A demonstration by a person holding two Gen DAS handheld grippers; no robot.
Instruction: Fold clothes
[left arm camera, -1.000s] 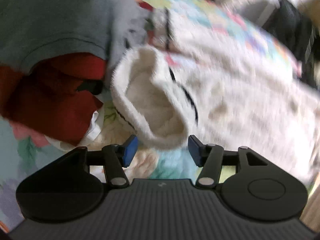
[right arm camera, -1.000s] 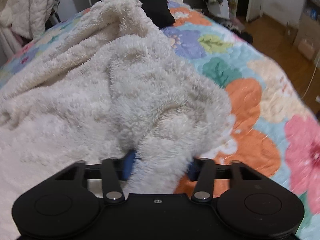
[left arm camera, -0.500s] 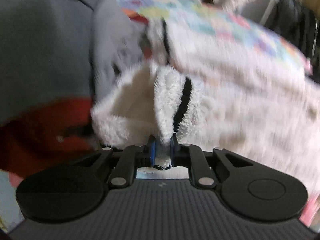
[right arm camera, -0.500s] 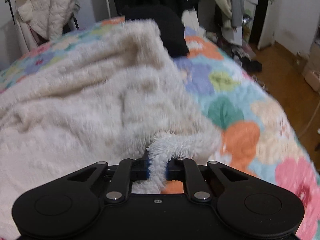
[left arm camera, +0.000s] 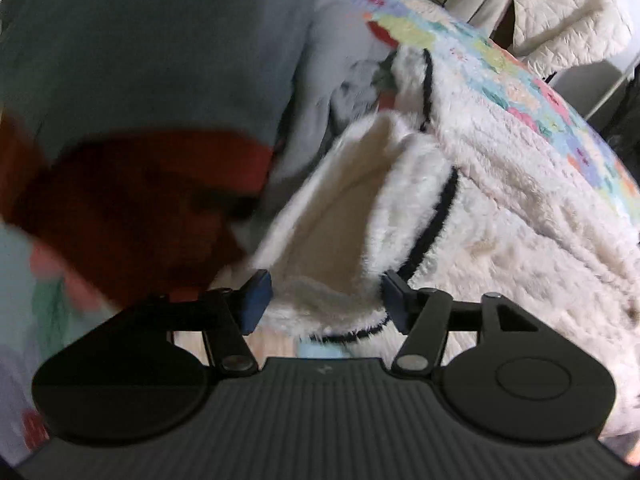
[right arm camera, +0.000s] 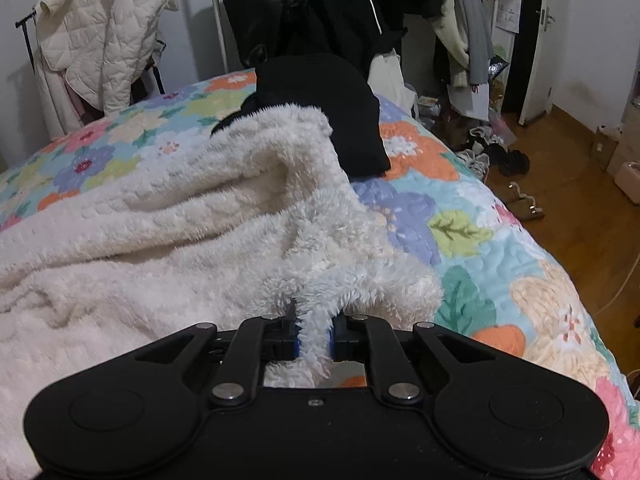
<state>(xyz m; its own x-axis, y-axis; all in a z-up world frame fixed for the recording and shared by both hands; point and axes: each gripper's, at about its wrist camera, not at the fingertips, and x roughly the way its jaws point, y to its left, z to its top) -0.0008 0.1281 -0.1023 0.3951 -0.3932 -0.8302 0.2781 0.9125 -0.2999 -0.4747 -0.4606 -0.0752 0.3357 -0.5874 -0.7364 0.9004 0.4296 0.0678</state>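
Two grippers work one cream fleece garment (right arm camera: 160,248): the left gripper (left arm camera: 326,300) has just spread wide, releasing its black-trimmed edge (left arm camera: 434,216), while the right gripper (right arm camera: 314,338) stays clamped (fold unfinished).

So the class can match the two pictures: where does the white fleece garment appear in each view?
Left wrist: white fleece garment fills centre and right, its cuff between the open left tool.
Right wrist: it fills left and centre, pinched by the right tool.
Shared landmark: floral quilt.

Rumpled cream fleece garment (right arm camera: 160,240), black-trimmed
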